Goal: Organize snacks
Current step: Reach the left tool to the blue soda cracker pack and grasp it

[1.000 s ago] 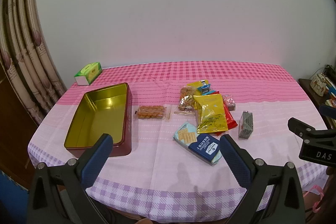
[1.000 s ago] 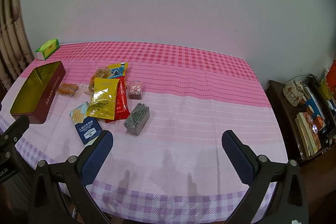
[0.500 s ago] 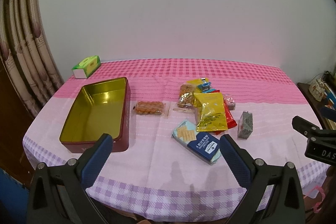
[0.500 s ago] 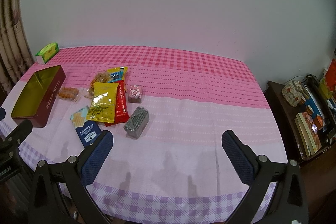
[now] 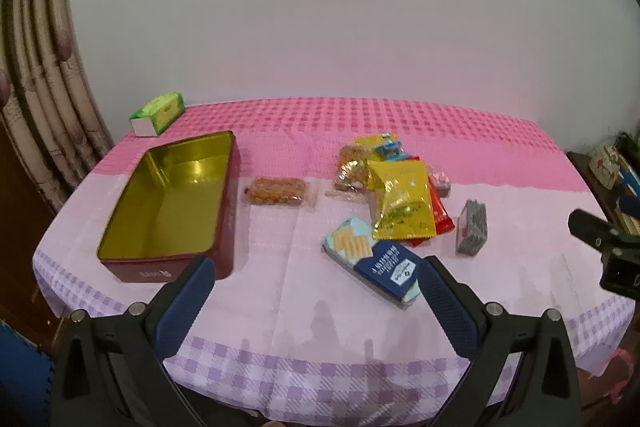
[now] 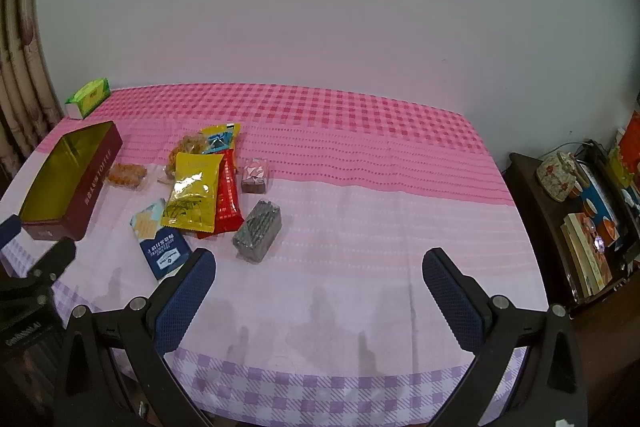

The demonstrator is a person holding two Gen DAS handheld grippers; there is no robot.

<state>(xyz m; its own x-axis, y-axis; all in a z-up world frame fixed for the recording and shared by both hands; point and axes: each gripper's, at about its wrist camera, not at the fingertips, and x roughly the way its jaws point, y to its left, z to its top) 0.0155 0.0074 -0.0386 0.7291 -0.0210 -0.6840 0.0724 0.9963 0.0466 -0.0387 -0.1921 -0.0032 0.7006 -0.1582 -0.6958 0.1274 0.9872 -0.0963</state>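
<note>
A dark red tin with a gold inside lies open on the left of the pink checked table; nothing lies in it. Right of it sits a clear pack of orange biscuits. A heap of snacks follows: a yellow bag over a red pack, a blue cracker box, a grey pack. My left gripper hangs open over the near edge. My right gripper is open too, right of the grey pack and the blue cracker box. The tin shows far left.
A green tissue box stands at the back left corner by the curtain. A dark side shelf with books and a jar stands right of the table. Bare cloth stretches across the right half of the table.
Both grippers have risen or pulled back a little, so the tin and the snacks sit slightly higher in each view. Nothing on the table has moved.
</note>
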